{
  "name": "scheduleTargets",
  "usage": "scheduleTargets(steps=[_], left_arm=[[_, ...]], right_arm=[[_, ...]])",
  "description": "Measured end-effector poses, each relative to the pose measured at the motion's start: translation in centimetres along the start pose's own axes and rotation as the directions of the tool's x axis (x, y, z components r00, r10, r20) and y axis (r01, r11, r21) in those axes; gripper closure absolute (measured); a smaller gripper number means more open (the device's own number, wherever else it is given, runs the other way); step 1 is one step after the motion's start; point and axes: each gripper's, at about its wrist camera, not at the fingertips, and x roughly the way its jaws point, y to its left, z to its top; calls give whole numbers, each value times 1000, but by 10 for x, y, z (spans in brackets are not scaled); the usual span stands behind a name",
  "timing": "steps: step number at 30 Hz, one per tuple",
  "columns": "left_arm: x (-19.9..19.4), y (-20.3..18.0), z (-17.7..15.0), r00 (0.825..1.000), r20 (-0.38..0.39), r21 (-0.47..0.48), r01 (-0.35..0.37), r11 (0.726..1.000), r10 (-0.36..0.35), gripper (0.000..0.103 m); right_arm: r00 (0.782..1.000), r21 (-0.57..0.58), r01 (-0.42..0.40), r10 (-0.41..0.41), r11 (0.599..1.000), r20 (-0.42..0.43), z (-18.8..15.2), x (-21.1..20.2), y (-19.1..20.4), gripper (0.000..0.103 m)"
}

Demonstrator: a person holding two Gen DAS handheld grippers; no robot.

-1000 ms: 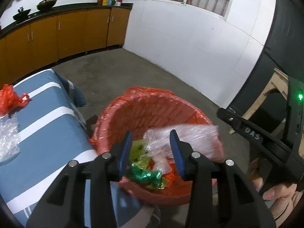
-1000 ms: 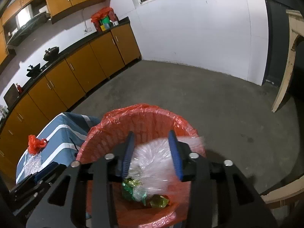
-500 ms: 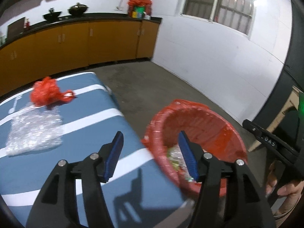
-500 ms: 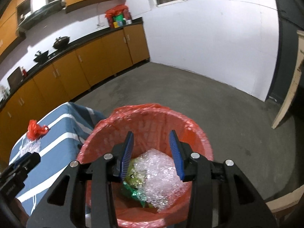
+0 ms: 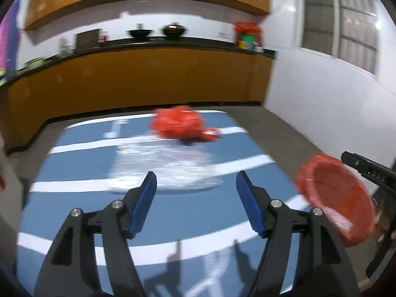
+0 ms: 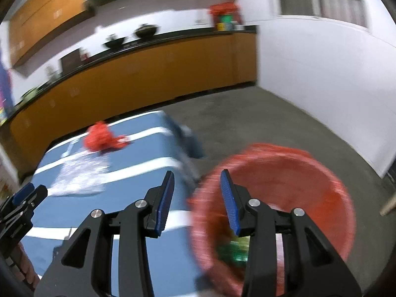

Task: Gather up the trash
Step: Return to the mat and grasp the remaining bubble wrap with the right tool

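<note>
- Step in hand, as we read it: going for the next piece of trash on the bench (blue cloth w/ white stripes).
- Our left claw is spread wide, nothing in it, aimed at the clear bubble wrap lying flat just ahead.
- Red plastic bag sits crumpled at the wrap's far edge, touching it.
- Right claw also apart & empty, above the bench edge beside the red-lined bin; some green wrappers already inside.
- Next move calls for lowering onto the wrap, pinching an edge (thin, slippery stuff), then carrying it to the bin.
</note>
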Motion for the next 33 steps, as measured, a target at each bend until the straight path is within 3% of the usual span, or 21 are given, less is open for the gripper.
scheduleTargets(steps=[5,10,12,14,19,24,27,31,33], left_arm=[[-9,64,-2,989,18,-84,-144,986,146,36],[-16,113,-8,966,20,-145,-253,956,259,33],[-18,128,-10,959,15,-159,-277,948,283,33],[-18,141,-11,955,9,-170,-292,941,298,32],[-15,156,-15,950,-4,-187,-306,933,311,31],[-8,164,-17,954,-14,-210,-295,932,299,31],[-4,165,-17,957,-18,-211,-286,935,289,31],[1,164,-17,961,-29,-215,-274,938,274,31],[4,162,-17,964,-34,-219,-265,939,264,31]], right_arm=[[990,-83,-132,128,988,-53,0,34,74,63],[974,-159,-214,199,964,-104,-4,69,138,63],[971,-169,-224,204,960,-128,-6,84,155,62],[970,-171,-221,198,960,-142,-7,99,170,47],[968,-211,-199,159,957,-192,-9,127,195,40],[961,-254,-163,95,953,-261,-21,144,199,40],[960,-269,-164,91,949,-265,-27,143,199,48],[957,-291,-189,109,938,-270,-30,136,198,74],[954,-284,-201,122,938,-273,-30,133,194,80]])
